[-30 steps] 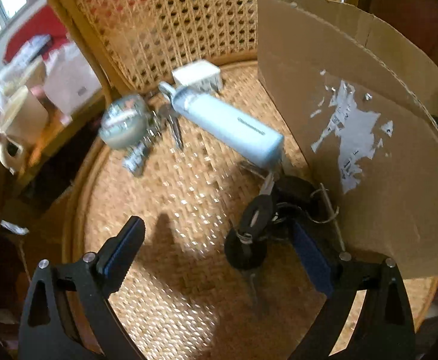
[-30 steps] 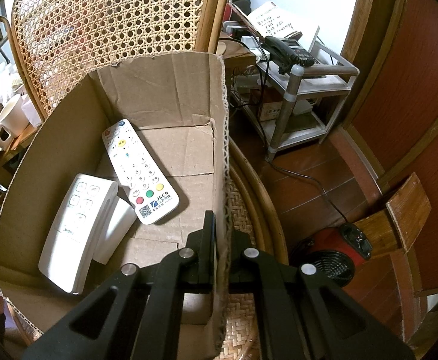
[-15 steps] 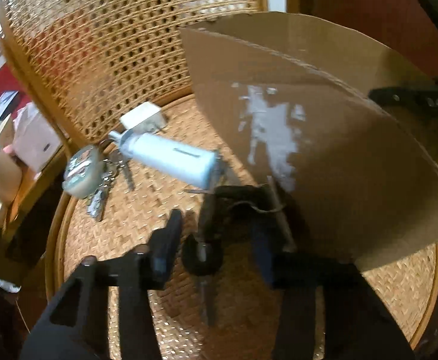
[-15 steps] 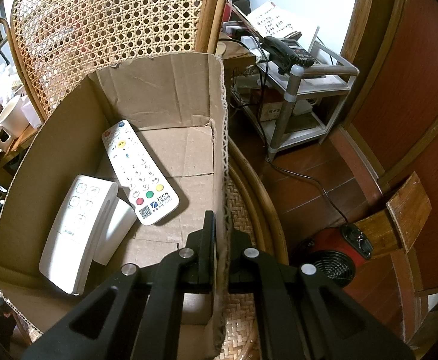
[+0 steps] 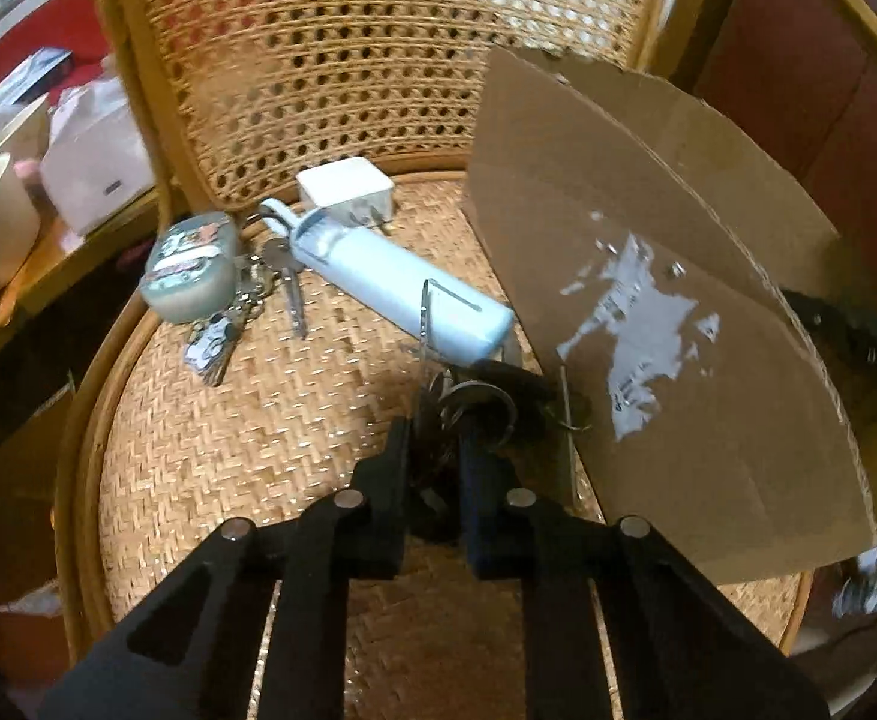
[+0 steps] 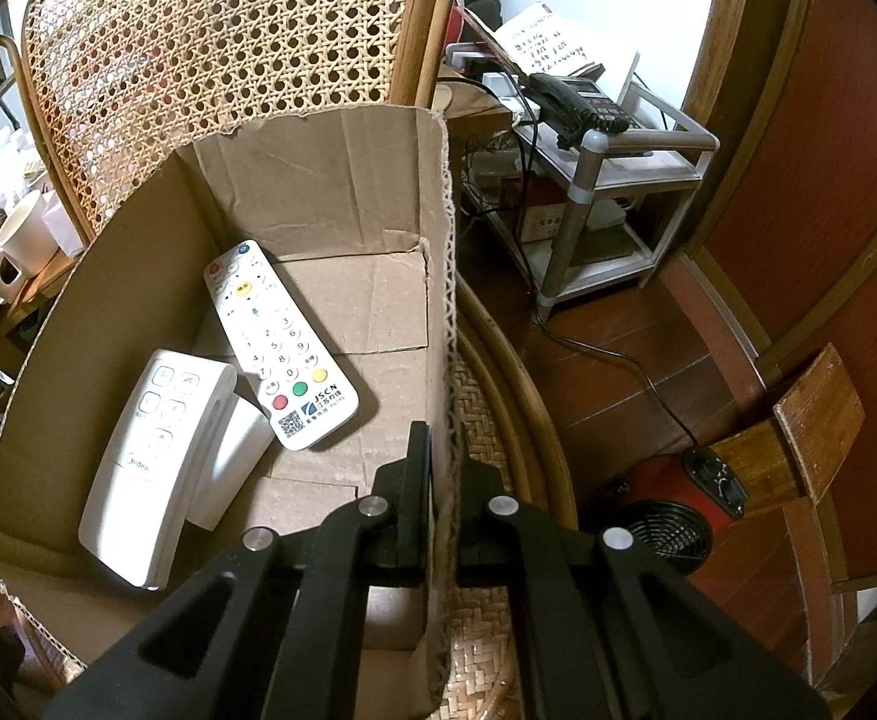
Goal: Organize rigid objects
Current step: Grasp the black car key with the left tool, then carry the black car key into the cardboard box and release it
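The left gripper points steeply down at the woven chair seat, and its jaws are closing on the black key bunch, whose dark fobs sit between the two pads. One silver key of that bunch stands nearly upright just beyond the fingertips, its long axis running away from the gripper. Just past it lies the pale blue power bank, flat on the seat, its long axis slanting from near the gripper's right up and away to the left, its looped end farthest off. Beyond that end rests a white charger against the cane chair back. To the far left of the power bank lies a second key bunch with a round grey-green fob, its keys pointing toward the gripper. On the gripper's right stands the cardboard box, its outer wall touching the black key bunch.

The right gripper is clenched on the box's right wall. Inside the box, left of this gripper, lie a white TV remote, with its long axis running away and leftward, and a white air-conditioner remote in its holder.
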`<control>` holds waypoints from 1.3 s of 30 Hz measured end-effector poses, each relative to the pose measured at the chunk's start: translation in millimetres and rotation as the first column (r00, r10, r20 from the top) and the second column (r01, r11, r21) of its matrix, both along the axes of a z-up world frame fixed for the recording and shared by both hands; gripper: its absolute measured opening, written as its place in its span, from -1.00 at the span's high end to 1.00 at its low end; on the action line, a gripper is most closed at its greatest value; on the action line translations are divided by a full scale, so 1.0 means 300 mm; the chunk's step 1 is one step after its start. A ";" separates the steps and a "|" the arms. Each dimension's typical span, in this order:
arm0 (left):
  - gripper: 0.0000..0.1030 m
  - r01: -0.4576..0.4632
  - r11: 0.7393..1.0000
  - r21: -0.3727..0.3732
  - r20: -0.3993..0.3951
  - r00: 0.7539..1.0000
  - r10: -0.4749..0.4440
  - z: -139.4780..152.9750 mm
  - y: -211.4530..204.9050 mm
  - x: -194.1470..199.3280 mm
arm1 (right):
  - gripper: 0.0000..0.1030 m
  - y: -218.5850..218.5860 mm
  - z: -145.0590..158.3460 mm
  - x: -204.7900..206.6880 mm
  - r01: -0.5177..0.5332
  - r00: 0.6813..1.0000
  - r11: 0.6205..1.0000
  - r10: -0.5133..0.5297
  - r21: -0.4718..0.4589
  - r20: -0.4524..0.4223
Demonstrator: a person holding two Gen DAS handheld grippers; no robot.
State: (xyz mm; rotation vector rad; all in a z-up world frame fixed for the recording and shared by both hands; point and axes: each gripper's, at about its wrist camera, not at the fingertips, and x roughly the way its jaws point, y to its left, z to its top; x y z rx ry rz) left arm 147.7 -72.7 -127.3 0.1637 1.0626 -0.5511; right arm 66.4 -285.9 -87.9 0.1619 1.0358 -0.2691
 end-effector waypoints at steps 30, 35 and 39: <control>0.74 -0.147 0.964 -0.224 0.218 0.956 0.196 0.331 0.067 -0.050 | 0.91 0.000 -0.001 -0.003 0.000 1.000 1.000 0.000 0.001 0.001; 0.74 -0.177 0.942 -0.286 0.249 0.935 0.251 0.408 0.071 -0.089 | 0.91 -0.002 0.000 -0.005 0.003 1.000 1.000 -0.003 0.004 0.003; 0.74 -0.177 0.933 -0.312 0.298 0.915 0.273 0.463 0.027 -0.132 | 0.91 -0.008 0.001 -0.009 0.011 1.000 1.000 -0.011 0.015 0.011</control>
